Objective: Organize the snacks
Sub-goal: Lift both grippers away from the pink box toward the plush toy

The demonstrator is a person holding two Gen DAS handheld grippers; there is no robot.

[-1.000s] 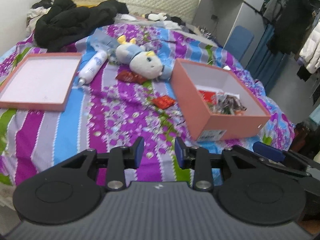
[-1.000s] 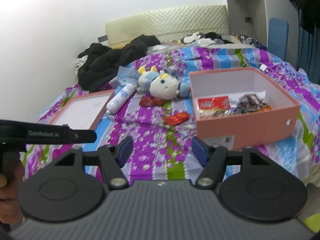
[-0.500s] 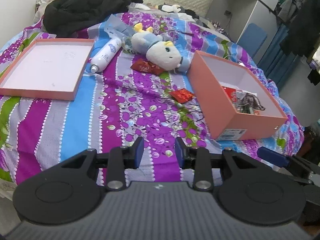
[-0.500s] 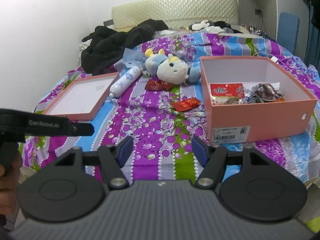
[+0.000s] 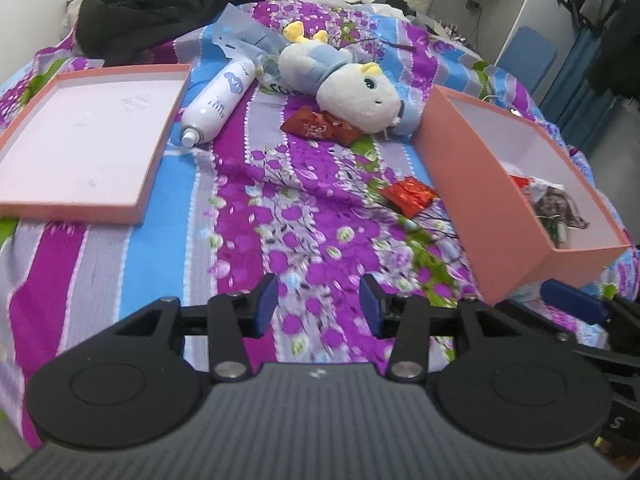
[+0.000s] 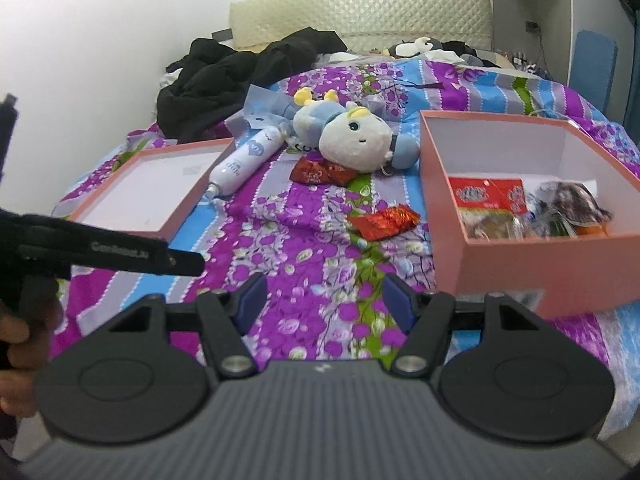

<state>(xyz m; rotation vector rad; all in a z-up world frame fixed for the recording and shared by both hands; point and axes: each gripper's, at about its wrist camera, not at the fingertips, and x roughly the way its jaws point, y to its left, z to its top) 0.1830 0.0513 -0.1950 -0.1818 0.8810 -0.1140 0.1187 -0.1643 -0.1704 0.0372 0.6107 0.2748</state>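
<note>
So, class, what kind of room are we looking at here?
Most likely a bedroom: a bed with a striped floral cover and a padded headboard, a heap of dark clothes, and a plush toy.

Both cams sit low at the bed's [image 5: 168,240] foot edge, facing the headboard [image 6: 360,12]. Left cam is nearer and tips down more, over the bed's middle. Right cam sits a bit back and to the right, w/ more wall. Both share lid [image 5: 80,128], toy [image 6: 356,136], box [image 6: 520,264].
</note>
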